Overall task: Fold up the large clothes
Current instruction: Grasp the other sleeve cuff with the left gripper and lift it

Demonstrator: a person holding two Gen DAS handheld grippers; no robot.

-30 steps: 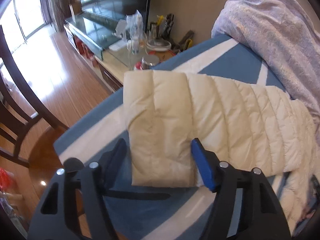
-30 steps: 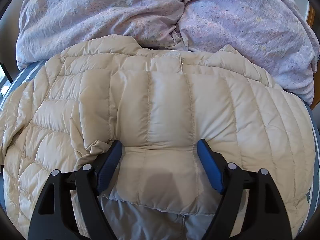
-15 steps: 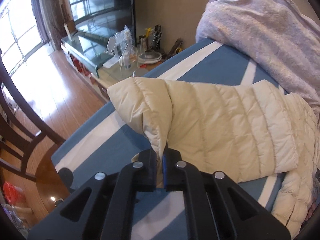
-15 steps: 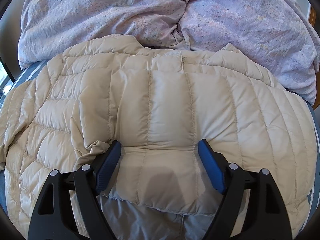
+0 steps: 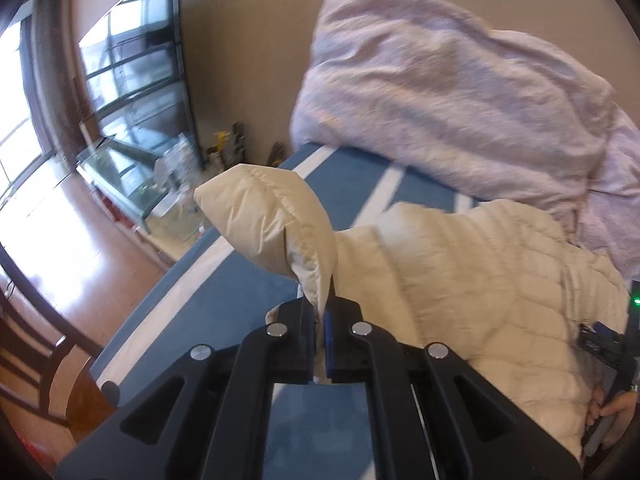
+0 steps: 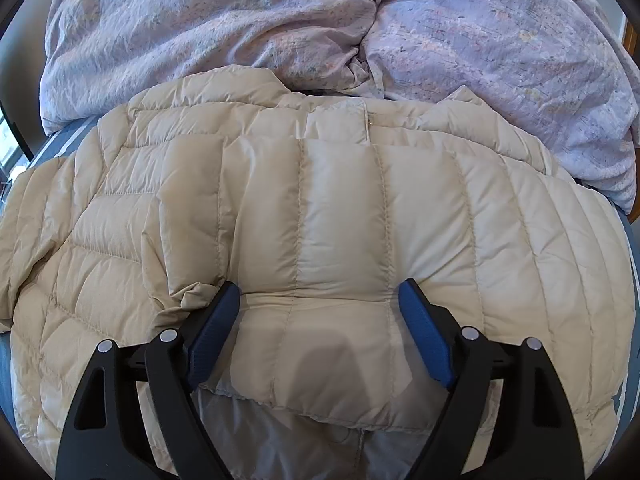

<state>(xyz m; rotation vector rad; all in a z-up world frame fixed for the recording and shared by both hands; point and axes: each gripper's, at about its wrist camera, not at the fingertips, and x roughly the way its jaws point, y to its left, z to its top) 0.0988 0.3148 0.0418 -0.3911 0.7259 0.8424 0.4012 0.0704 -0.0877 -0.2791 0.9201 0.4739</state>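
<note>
The left gripper (image 5: 319, 322) is clamped tight on the cuff end of the sleeve (image 5: 276, 220) of a cream puffer jacket (image 6: 320, 216), jaws basically touching with just the fabric pinched between them. The sleeve is lifted off the bed, bunched and drooping over the pinch point, and it runs off to the right into the rest of the jacket.

Over on the other side, the right gripper (image 6: 320, 308) sits spread wide on the folded-over sleeve lying across the jacket's body. Its blue pads (image 6: 214, 320) straddle one quilted panel and have just been easing a bit wider apart. They touch the puffy fabric at the sides but aren't squeezing it, so nothing is really held there.

The jacket itself lies spread on the blue-and-white striped bedsheet (image 5: 256, 280), collar end pointing away toward a rumpled lilac duvet (image 6: 280, 28) piled at the far end, just touching the jacket's top edge.

Past the bed's edge in the left wrist view there's a shiny wooden floor (image 5: 72, 256), a dark wooden chair (image 5: 32, 360), a glass-topped cabinet (image 5: 132, 184) with blurry clutter, and big windows.
</note>
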